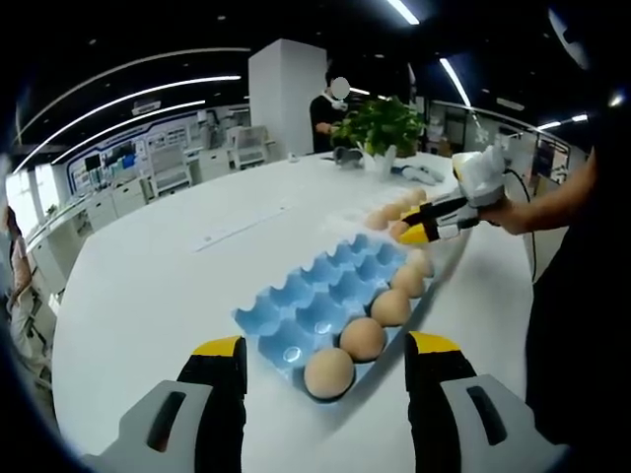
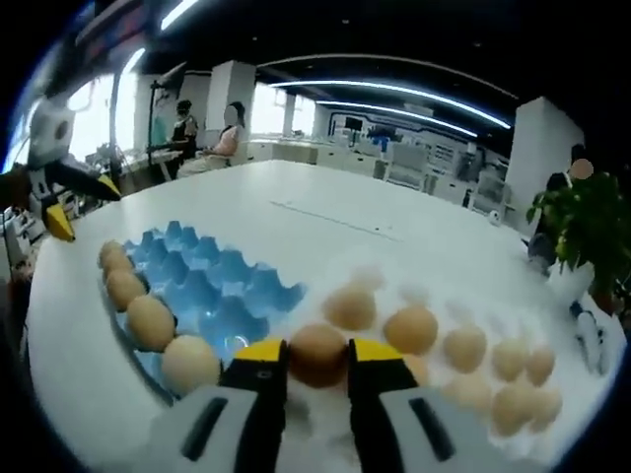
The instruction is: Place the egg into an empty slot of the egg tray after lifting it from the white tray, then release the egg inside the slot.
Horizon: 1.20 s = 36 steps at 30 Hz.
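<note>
Long white ceiling light strips [image 1: 148, 94] light the room evenly; the round white surface [image 1: 177, 266] glares, edges bend strongly, and distant furniture blurs.

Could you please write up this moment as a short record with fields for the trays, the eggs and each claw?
blue moulded egg tray: on the white round table, brown eggs along one edge row, other slots empty
white tray: beside the blue tray, holding loose brown eggs
right claw: shut on a brown egg at the white tray
left claw: open, holding nothing, facing the blue tray's end
stage: egg gripped, not yet placed
</note>
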Motion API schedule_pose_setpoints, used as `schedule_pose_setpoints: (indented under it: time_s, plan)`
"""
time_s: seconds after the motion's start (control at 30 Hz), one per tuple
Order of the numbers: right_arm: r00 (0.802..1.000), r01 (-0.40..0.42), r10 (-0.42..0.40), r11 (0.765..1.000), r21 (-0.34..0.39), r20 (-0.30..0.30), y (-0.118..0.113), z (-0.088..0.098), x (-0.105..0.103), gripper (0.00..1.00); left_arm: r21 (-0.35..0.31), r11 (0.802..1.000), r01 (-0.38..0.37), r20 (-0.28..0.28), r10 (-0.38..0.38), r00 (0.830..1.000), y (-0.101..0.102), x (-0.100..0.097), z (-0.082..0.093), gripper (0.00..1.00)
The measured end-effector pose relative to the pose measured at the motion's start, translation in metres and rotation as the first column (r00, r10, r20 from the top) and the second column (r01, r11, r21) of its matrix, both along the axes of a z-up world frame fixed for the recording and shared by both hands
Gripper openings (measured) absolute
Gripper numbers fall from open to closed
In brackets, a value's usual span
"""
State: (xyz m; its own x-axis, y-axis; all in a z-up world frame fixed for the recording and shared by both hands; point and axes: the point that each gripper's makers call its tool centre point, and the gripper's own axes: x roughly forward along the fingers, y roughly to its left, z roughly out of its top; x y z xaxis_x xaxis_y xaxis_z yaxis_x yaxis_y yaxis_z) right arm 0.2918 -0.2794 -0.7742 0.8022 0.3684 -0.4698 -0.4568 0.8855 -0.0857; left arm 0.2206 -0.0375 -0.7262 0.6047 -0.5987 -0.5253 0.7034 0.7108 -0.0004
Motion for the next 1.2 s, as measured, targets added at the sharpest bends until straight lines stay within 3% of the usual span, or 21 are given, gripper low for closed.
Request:
schedule_pose_setpoints:
  time_s: [0.1, 0.2, 0.37, 0.87, 1.2]
  plan:
    - [1.0, 0.026, -0.027, 0.997, 0.068, 0.009, -0.002, 0.008, 0.0, 0.23, 0.0, 1.0, -0.002, 0.002, 0.002, 1.0, 0.0, -0.001, 0.001, 0.65]
    - [0.999, 0.034, -0.037, 0.996, 0.086, 0.031, -0.008, 0.019, 0.002, 0.23, -0.002, 1.0, -0.008, 0.003, 0.008, 1.0, 0.001, -0.002, 0.001, 0.65]
    - [0.999, 0.042, -0.045, 0.992, 0.118, 0.019, -0.01, 0.02, 0.0, 0.23, -0.001, 1.0, -0.014, 0.0, 0.014, 1.0, 0.002, -0.002, -0.001, 0.65]
    - [0.999, -0.002, -0.006, 0.989, 0.147, 0.053, 0.004, 0.038, -0.001, 0.23, 0.004, 1.0, -0.007, 0.003, 0.007, 1.0, 0.002, -0.001, 0.0, 0.65]
    - [0.999, -0.03, 0.024, 0.988, 0.152, 0.043, 0.014, 0.037, -0.001, 0.23, 0.003, 1.0, -0.009, 0.005, 0.009, 1.0, 0.004, -0.002, 0.001, 0.65]
